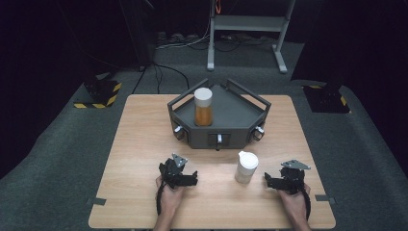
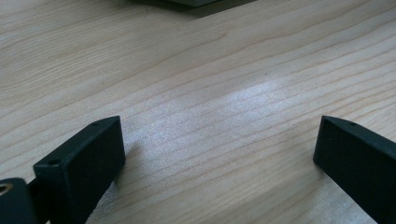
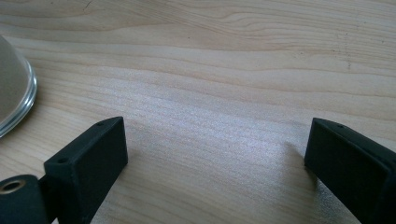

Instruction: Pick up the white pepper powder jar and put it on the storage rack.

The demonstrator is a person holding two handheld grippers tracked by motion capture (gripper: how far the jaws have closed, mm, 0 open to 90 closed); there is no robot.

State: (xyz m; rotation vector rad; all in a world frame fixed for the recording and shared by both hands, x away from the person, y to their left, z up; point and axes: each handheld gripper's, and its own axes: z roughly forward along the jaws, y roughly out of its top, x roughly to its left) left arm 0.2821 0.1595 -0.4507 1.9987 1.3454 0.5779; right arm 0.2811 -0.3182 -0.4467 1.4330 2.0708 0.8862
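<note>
A white lidded cup (image 1: 246,166) stands on the wooden table (image 1: 144,144) near the front, between my two grippers. In the grey tray (image 1: 235,120) behind it stands a jar of amber liquid with a white lid (image 1: 203,107). Left of the cup, my left gripper (image 1: 192,179) rests low on the table; its jaws (image 2: 219,154) are spread wide over bare wood. To the cup's right sits my right gripper (image 1: 267,180), also open, with only wood between its jaws (image 3: 217,154). The cup's clear base rim (image 3: 16,93) shows at the left edge of the right gripper view.
The tray has raised rail handles and small knobs along its front wall (image 1: 219,140). A metal stand (image 1: 248,29) and cables lie on the dark floor beyond the table. Yellow-black striped blocks (image 1: 98,94) sit off the far left corner.
</note>
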